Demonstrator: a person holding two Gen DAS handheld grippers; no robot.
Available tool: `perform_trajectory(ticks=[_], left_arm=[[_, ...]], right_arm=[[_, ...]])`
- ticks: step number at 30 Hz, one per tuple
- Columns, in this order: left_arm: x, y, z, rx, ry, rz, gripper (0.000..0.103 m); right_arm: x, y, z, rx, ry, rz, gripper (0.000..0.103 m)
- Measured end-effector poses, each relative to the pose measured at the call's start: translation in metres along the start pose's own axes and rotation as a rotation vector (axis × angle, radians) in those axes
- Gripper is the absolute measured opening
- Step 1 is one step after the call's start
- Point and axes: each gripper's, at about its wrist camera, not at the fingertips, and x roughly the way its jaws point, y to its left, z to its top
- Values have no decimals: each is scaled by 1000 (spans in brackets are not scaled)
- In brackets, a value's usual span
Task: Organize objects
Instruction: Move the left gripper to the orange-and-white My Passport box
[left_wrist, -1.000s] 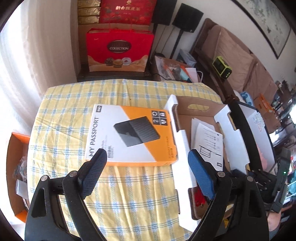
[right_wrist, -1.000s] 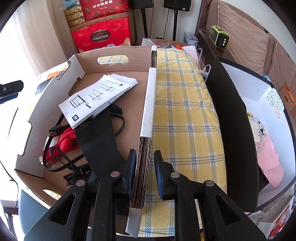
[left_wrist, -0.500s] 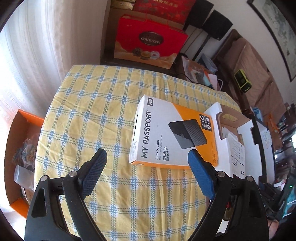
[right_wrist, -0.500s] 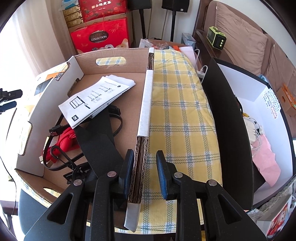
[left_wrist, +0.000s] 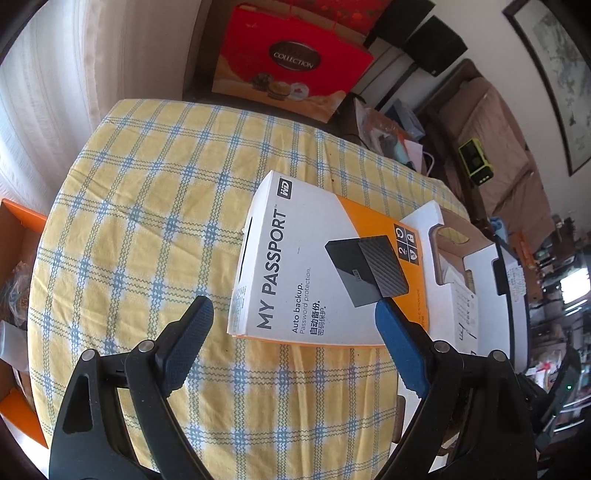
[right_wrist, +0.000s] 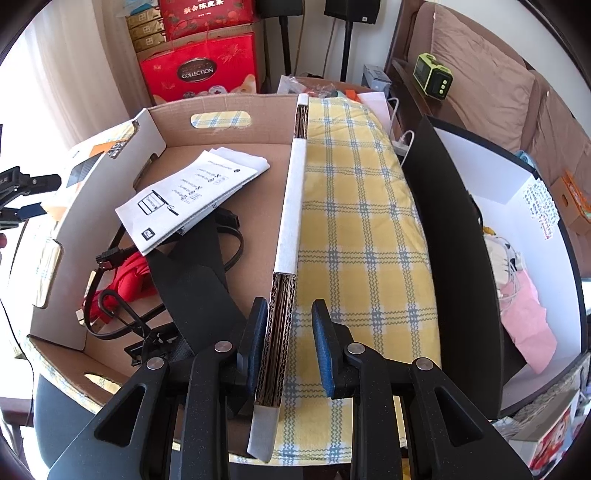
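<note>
Two grippers are working over a counter (left_wrist: 155, 206) covered in yellow checked cloth. Left gripper (left_wrist: 291, 306) is hovering with fingers spread wide and empty, just short of the hard-drive box (left_wrist: 317, 266) lying flat beside the cardboard box (right_wrist: 229, 107). Right gripper (right_wrist: 290, 325) is straddling that cardboard box's thick side wall (right_wrist: 291, 206), fingers slightly apart, not pressing it. Inside are lying a leaflet (right_wrist: 192, 195), black straps and a red item. A black-sided bin (right_wrist: 443, 236) is standing to the right
</note>
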Motion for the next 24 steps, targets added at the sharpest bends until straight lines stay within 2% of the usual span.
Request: perform_trajectory(ticks=[4, 9, 16, 24], left_arm=[[1, 1, 1, 3, 4, 6, 88], [3, 0, 0, 7, 8, 9, 88], [4, -2, 0, 12, 10, 7, 88], [6, -4, -2, 20, 15, 17, 88]], right_arm=[[-12, -1, 4, -5, -22, -9, 25], [-1, -1, 7, 2, 1, 0, 25], [9, -5, 6, 59, 2, 12, 13], [5, -25, 2, 127, -3, -18, 12]])
